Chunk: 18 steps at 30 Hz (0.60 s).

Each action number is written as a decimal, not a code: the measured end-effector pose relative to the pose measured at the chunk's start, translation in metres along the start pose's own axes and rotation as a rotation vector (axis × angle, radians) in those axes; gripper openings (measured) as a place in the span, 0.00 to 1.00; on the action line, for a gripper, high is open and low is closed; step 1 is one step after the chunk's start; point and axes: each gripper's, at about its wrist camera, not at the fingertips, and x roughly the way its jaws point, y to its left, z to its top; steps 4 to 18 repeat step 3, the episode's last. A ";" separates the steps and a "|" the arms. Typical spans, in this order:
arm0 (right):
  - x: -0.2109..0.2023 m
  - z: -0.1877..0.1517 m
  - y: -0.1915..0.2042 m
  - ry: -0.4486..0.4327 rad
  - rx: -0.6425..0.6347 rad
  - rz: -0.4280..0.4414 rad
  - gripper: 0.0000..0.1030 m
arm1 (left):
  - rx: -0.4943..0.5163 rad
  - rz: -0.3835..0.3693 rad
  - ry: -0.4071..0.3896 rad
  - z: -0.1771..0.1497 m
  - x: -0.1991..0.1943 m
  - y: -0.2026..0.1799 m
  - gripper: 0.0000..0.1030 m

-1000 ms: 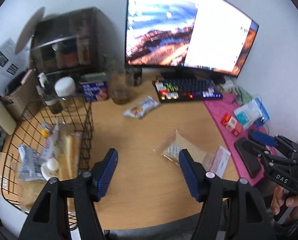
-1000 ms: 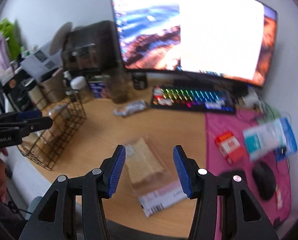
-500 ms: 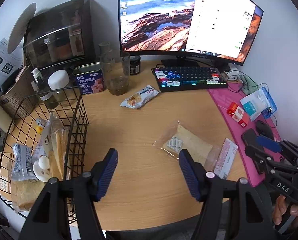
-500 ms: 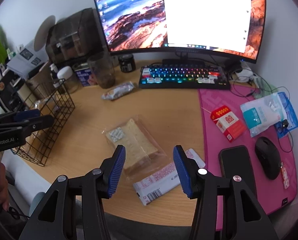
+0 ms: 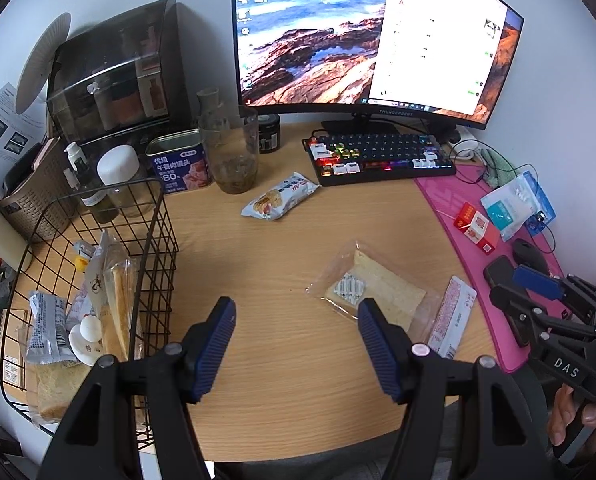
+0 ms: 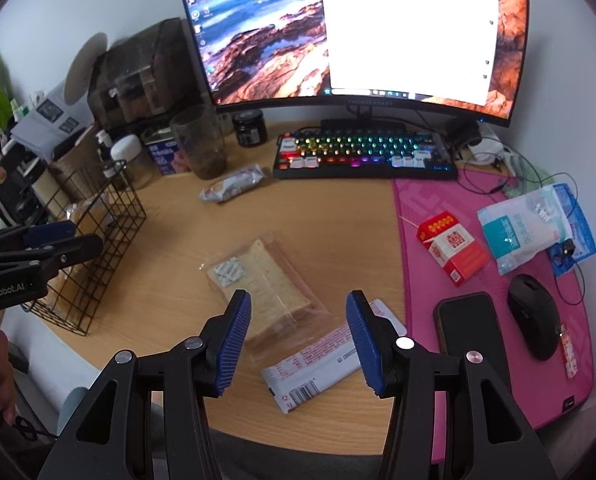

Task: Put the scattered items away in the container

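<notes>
A black wire basket stands at the desk's left, holding several snack packets and bread; it also shows in the right wrist view. On the desk lie a bagged bread slice, a white and red flat packet and a snack packet near the keyboard. My left gripper is open and empty above the desk, left of the bread. My right gripper is open and empty, just above the bread and flat packet.
A monitor, keyboard, glass jar, blue tin and dark cabinet line the back. A pink mat at the right holds a red box, phone, mouse and a blue-white pouch.
Both views have swung and settled from blurred to sharp. The right gripper has come nearer to the bread and flat packet. Both grippers stay open.
</notes>
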 end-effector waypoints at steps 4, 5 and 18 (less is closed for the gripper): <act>0.000 0.001 -0.001 -0.001 0.000 0.001 0.49 | 0.016 0.012 -0.014 0.000 -0.002 -0.002 0.68; 0.000 0.001 -0.001 -0.001 0.000 0.001 0.49 | 0.016 0.012 -0.014 0.000 -0.002 -0.002 0.68; 0.000 0.001 -0.001 -0.001 0.000 0.001 0.49 | 0.016 0.012 -0.014 0.000 -0.002 -0.002 0.68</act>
